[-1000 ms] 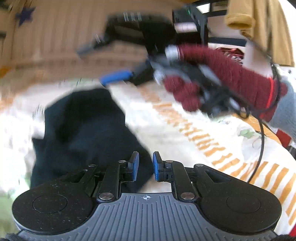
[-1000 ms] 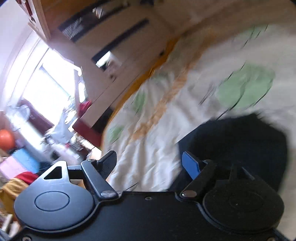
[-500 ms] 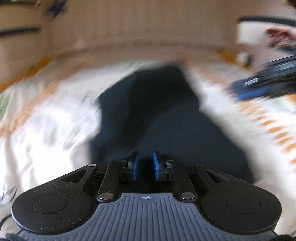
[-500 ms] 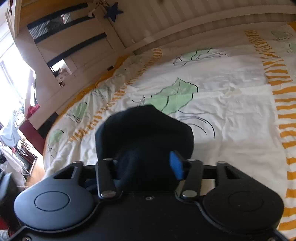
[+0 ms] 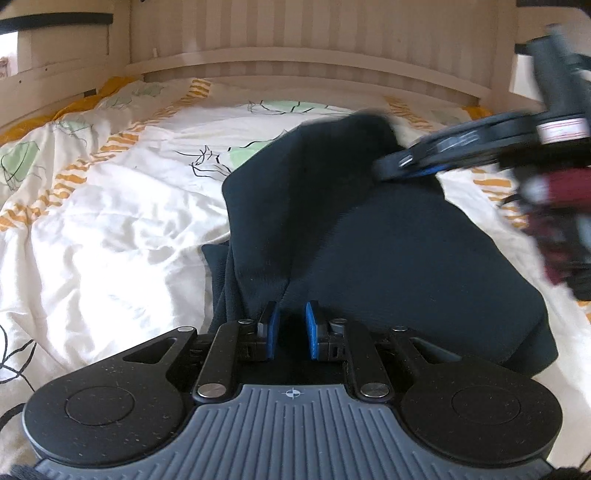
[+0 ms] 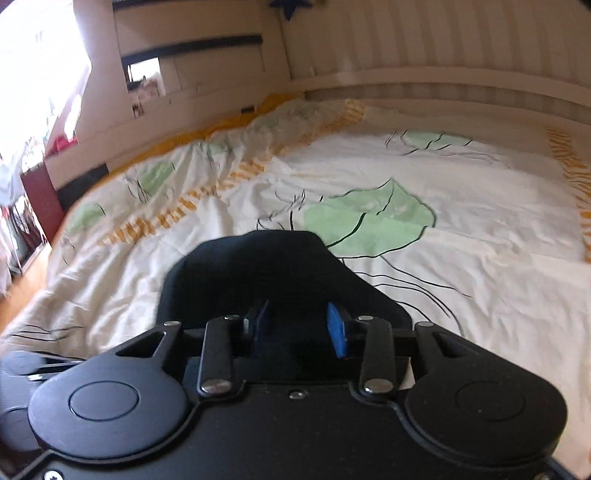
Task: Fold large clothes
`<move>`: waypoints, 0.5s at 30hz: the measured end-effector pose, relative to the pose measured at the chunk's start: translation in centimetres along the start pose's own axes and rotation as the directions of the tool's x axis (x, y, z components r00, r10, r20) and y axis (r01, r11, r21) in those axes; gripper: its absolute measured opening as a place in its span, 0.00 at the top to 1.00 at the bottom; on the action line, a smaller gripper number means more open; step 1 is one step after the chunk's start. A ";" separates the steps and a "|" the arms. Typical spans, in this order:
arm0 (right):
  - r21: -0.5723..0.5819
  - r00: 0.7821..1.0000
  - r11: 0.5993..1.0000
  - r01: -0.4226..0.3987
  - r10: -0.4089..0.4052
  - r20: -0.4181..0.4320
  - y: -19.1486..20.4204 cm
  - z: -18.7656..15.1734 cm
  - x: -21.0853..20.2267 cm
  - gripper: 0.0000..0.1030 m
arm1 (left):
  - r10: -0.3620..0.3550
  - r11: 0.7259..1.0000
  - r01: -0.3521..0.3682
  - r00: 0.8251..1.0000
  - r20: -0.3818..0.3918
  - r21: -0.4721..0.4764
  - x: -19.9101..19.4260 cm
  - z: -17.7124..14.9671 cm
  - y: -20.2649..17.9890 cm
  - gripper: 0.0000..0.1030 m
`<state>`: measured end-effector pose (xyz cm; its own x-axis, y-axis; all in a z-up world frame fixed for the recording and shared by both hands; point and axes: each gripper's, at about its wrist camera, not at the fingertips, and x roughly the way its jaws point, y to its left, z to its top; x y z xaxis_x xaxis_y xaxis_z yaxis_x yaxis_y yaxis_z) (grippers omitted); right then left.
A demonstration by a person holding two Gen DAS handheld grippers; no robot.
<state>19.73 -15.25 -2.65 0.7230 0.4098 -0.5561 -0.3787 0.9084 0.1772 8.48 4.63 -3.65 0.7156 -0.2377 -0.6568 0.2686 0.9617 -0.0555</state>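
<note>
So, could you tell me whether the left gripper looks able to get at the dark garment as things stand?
Probably yes. The left gripper sits right at the near edge of the dark garment on the bedspread, with cloth apparently between its fingers and nothing in between. The right gripper is at the far end.

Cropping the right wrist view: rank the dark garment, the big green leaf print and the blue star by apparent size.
1. dark garment, nearest the camera
2. green leaf print
3. blue star, far off and cut by the frame edge

A dark navy garment lies bunched and partly folded on the bed, running from near to far; its rounded far edge sits beside a green leaf print.
</note>
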 end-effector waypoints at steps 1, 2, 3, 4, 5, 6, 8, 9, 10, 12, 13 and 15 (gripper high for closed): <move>-0.003 1.000 1.000 -0.003 0.003 -0.023 0.2 0.1 1.2 0.56 | 0.002 1.000 -0.002 1.000 0.002 -0.010 0.0 0.0 0.2 0.84; -0.001 0.999 1.000 -0.006 0.006 -0.051 0.4 0.0 2.6 0.56 | 0.004 1.000 -0.004 1.000 0.003 -0.023 0.0 0.1 0.5 0.84; 0.005 0.996 1.000 -0.011 0.011 -0.083 0.6 0.0 3.8 0.56 | 0.008 0.999 -0.008 1.000 0.001 -0.036 0.0 0.1 0.7 0.84; 0.012 0.992 1.000 -0.007 0.008 -0.125 0.8 -0.1 5.1 0.56 | 0.017 0.999 -0.017 1.000 0.000 -0.049 0.0 0.1 1.0 0.84; 0.014 0.989 1.000 0.002 0.000 -0.149 1.0 -0.1 6.0 0.56 | 0.025 0.998 -0.025 1.000 -0.001 -0.064 0.0 0.1 1.3 0.84; 0.015 0.986 1.000 0.004 -0.001 -0.169 1.1 -0.2 6.6 0.56 | 0.031 0.997 -0.031 1.000 -0.004 -0.077 0.1 0.1 1.5 0.84; 0.011 0.984 1.000 0.008 -0.006 -0.180 1.3 -0.1 6.8 0.56 | 0.034 0.994 -0.036 0.999 -0.013 -0.102 0.3 0.1 1.9 0.83; 0.008 0.984 1.000 0.007 -0.005 -0.177 1.3 -0.2 6.6 0.56 | 0.029 0.993 -0.031 0.999 -0.016 -0.111 0.3 0.2 2.0 0.83; 0.002 0.986 1.000 0.001 -0.001 -0.165 1.3 -0.3 6.1 0.56 | 0.025 0.993 -0.027 1.000 -0.017 -0.116 0.2 0.3 2.1 0.83; -0.005 0.992 1.000 -0.011 0.010 -0.123 1.1 -0.5 4.8 0.55 | 0.024 0.993 -0.025 1.000 -0.017 -0.111 0.0 0.3 1.9 0.83; -0.002 0.995 1.000 -0.011 0.011 -0.094 1.1 -0.6 3.7 0.55 | 0.027 0.994 -0.028 1.000 -0.017 -0.103 0.0 0.4 1.8 0.83; 0.003 0.999 1.000 -0.010 0.010 -0.045 1.1 -0.9 1.2 0.55 | 0.032 0.995 -0.033 0.999 -0.017 -0.090 -0.2 0.5 1.7 0.83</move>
<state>19.62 -13.82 -3.88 0.6925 0.4152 -0.5900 -0.3841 0.9044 0.1855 9.11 6.21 -3.24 0.7124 -0.2046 -0.6713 0.1856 0.9774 -0.1010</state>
